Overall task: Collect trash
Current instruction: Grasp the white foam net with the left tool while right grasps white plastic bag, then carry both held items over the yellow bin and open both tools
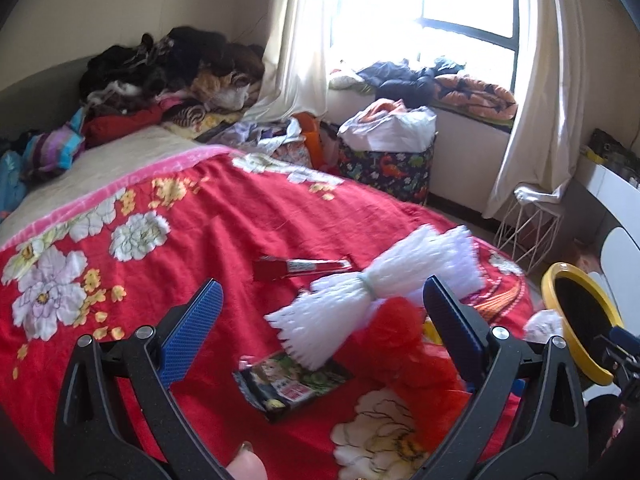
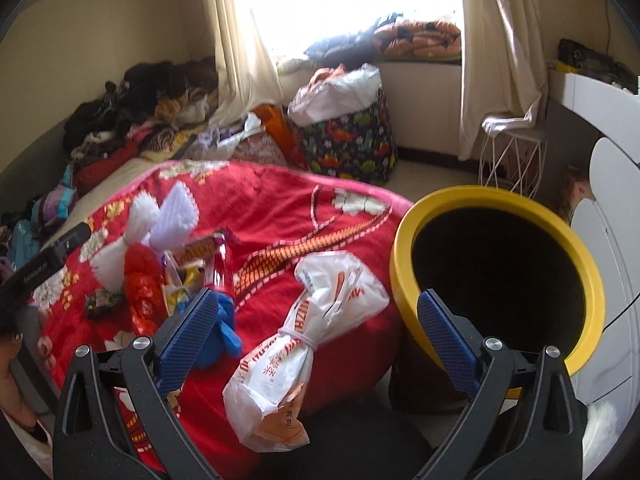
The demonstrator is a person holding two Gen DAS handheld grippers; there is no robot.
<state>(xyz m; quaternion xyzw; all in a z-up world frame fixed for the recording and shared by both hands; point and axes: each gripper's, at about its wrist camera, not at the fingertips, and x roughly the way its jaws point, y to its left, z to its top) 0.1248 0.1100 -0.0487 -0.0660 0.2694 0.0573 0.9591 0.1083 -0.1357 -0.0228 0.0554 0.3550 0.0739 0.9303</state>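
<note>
My left gripper (image 1: 320,320) is open above the red floral bedspread (image 1: 168,280). Between its fingers lie a white foam net bundle (image 1: 372,284), a red plastic bag (image 1: 412,344) and a printed snack packet (image 1: 292,380); a red wrapper (image 1: 304,267) lies farther off. My right gripper (image 2: 316,332) is open over the bed's corner, around a tied white and orange plastic bag (image 2: 304,344). A yellow-rimmed black bin (image 2: 500,276) stands just right of it, also seen in the left wrist view (image 1: 580,320). The foam net (image 2: 160,224) and red bag (image 2: 140,288) show at left with more wrappers.
Clothes (image 1: 168,76) are piled at the bed's head. A dinosaur-print basket (image 1: 388,160) stands by the window, a white wire stand (image 2: 512,156) and a white cabinet (image 2: 600,240) at right. A blue item (image 2: 226,324) lies by my right gripper's left finger.
</note>
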